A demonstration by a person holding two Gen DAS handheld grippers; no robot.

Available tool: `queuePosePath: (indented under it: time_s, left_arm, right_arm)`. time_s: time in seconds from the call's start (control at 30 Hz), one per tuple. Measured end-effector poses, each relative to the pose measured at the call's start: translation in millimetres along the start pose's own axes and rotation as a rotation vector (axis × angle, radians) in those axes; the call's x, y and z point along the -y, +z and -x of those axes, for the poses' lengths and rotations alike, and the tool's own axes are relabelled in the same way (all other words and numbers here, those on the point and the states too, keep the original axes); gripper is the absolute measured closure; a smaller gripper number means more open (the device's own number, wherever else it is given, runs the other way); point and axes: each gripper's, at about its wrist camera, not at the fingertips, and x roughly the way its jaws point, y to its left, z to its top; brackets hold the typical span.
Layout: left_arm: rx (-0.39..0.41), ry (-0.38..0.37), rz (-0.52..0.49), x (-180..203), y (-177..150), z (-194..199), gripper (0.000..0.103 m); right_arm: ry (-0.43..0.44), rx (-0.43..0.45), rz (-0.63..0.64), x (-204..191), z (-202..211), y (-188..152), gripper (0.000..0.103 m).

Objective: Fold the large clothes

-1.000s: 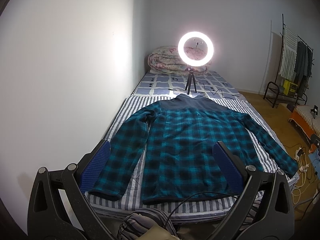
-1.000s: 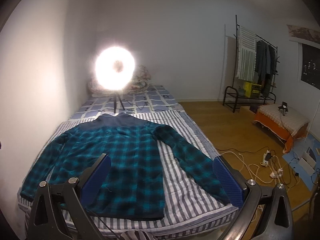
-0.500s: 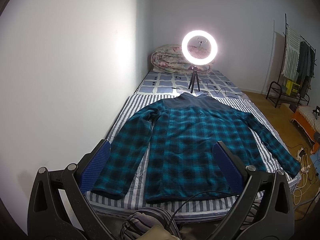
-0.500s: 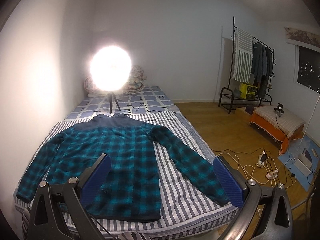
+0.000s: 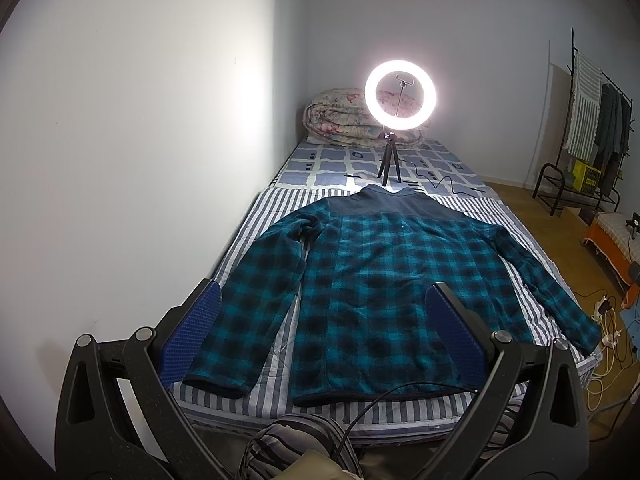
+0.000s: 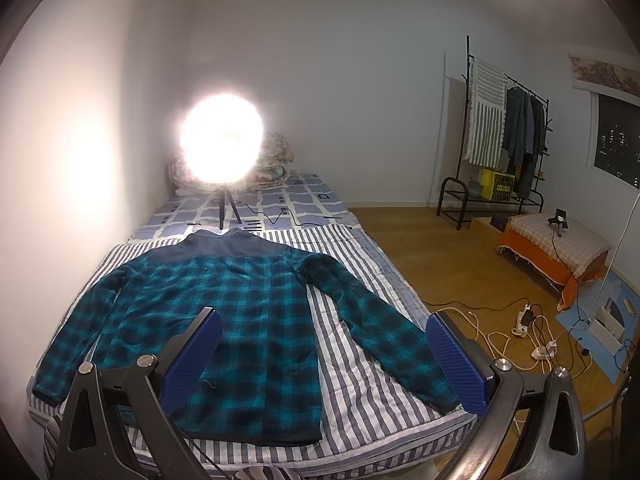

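Teal plaid shirt [image 5: 384, 292] lies flat and unfolded, back up, on the striped bed cover [image 5: 280, 344] (both sleeves spread outward). Left gripper [image 5: 320, 332] and right gripper [image 6: 324, 360] hang above the near bed edge, jaws wide apart, holding nothing. Ring light [image 5: 401, 94] stands beyond the collar.
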Motion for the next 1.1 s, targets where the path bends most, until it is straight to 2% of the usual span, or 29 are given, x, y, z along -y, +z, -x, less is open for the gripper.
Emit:
queuePosePath:
  time_s: [0.9, 1.1]
  left_arm:
    - [-0.001, 0.005, 0.004, -7.3, -4.7, -4.3, 0.0]
    - [0.005, 0.017, -0.001, -18.4, -12.3, -5.0, 0.0]
  right_arm:
    - [0.015, 0.015, 0.016, -5.5, 1.2, 2.3, 0.0]
    - [0.049, 0.022, 0.021, -13.5, 0.7, 4.1, 0.0]
